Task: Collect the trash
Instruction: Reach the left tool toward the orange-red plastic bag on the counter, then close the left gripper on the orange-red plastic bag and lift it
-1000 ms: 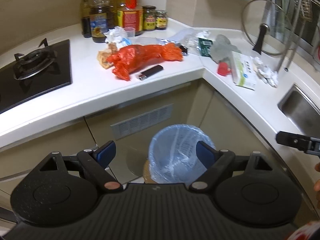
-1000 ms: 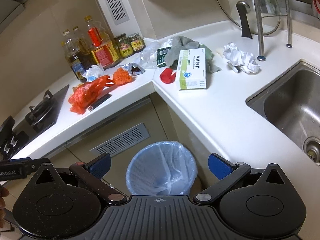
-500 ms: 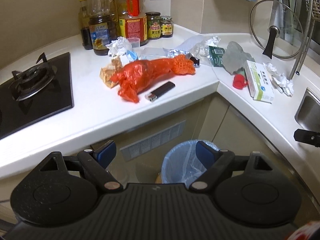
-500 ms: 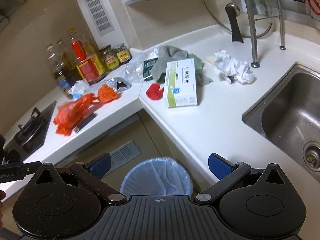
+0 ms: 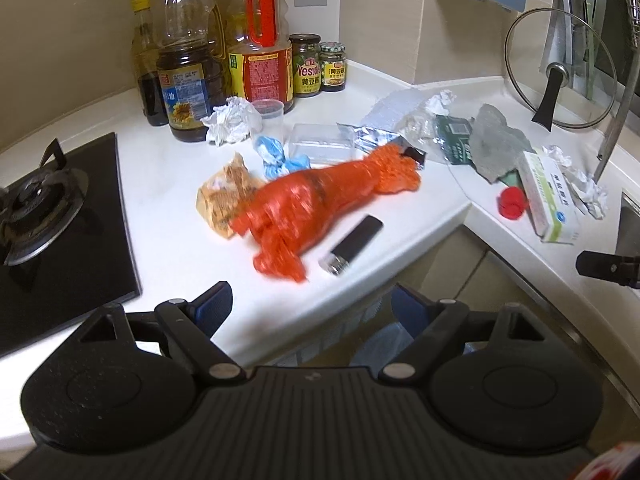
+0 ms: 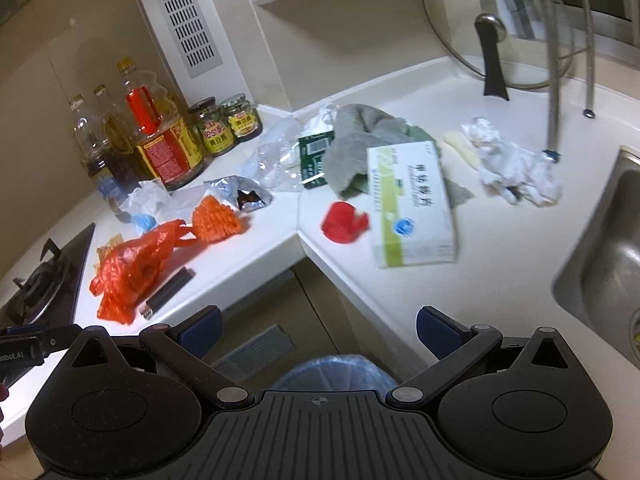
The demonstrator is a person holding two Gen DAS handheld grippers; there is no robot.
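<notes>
Looks like the approach step to me: nothing picked up yet, both tools lined up on the mess. The left hand-held gripper sits at the bottom of its frame with jaws spread wide and nothing between them, aimed at the crinkly orange plastic bag in the middle of the white surface. The right hand-held gripper is equally wide and empty, low in its frame, facing the white-and-green cardboard box at centre right.

All the trash is on the surface. The blue-lined bin peeks out at the bottom centre, below the corner edge.

Texture-wise it's a mixed bag:
- the bag is thin, floppy film, so I'd pinch a bunched fold
- black lighter just beside it, smooth, hard and slim
- crumpled white paper at right near the sink, soft and squashy
- red plastic cap touching the box's left edge, rigid
- crinkled foil wrapper, shiny

Next move is probably closing in on the bag and clamping, then carrying it down to the bin.
</notes>
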